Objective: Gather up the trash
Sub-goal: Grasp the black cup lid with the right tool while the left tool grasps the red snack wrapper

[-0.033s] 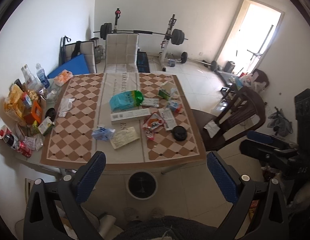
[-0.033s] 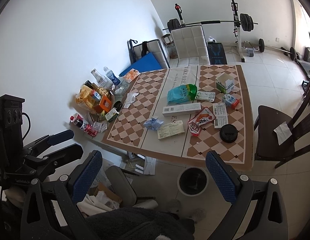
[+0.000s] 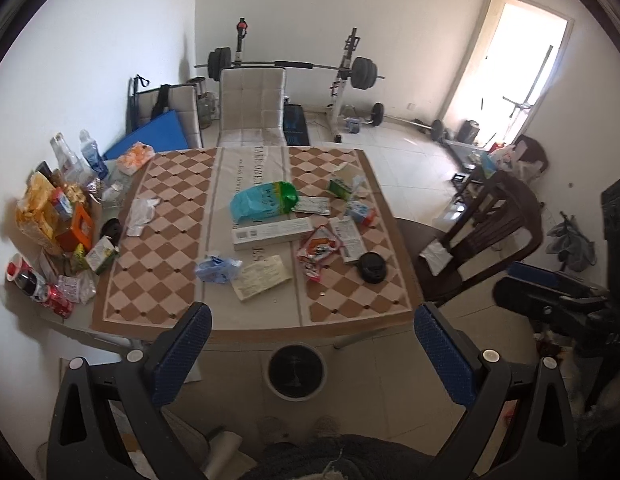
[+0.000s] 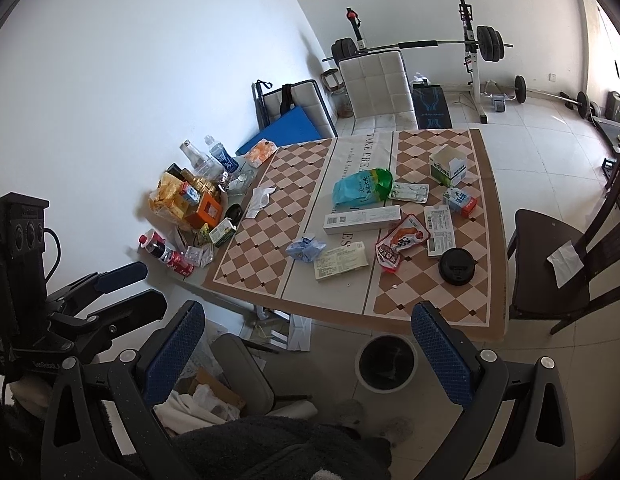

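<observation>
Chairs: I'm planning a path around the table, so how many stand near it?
3: a white padded chair at the far end, a folded one against the wall beside it, a dark wooden chair on the right. Others may be hidden.

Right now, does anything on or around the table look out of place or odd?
Yes. Wrappers and packets lie scattered over the checkered table: a crumpled blue wrapper, a torn red snack packet and a black lid. The open green-and-white box stands empty-looking. The trash bin sits on the floor by the near edge.

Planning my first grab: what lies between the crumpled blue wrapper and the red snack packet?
In both views, a pale printed paper packet lies flat between the blue wrapper and red snack packet.
</observation>
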Motion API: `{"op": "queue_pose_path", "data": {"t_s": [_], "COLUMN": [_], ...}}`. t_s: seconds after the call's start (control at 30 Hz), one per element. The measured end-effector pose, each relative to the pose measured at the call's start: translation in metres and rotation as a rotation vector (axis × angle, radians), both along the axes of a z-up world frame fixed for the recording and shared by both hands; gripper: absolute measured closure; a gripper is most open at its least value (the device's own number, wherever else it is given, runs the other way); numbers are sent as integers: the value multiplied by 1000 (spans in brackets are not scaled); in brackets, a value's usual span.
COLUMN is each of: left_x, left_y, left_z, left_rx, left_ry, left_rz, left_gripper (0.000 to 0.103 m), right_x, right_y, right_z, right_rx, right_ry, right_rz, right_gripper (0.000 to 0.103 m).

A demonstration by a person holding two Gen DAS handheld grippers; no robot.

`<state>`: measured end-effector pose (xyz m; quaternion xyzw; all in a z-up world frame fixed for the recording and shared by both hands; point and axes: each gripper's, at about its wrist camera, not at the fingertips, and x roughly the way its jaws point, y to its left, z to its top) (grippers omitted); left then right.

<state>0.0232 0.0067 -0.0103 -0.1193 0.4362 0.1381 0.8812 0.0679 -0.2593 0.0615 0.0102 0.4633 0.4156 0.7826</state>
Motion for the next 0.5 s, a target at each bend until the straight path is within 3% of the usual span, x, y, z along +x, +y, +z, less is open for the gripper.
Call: {"op": "queue_pose_path", "data": {"t_s": [0.1, 0.27, 0.37, 0.5], "left_x": [20, 66, 94, 131], "left_y": [13, 45, 55, 59], "left_z": [-28, -95, -132, -177], "left_rx": [121, 174, 198, 233], "left_ry": [49, 186, 268, 362], "left_rz": [48, 77, 98, 127], "left_gripper": [0, 0, 0, 0], "right_x": [19, 62, 101, 169], "right_y": [3, 4, 10, 21], "right_z": [-18, -75, -125, -214], "right_rx": [-68, -197, -304, -418], "right_ry": [-7, 35, 68, 158], "right_rz": [-140, -299, -367, -417], "right_gripper": [0, 0, 0, 0]}}
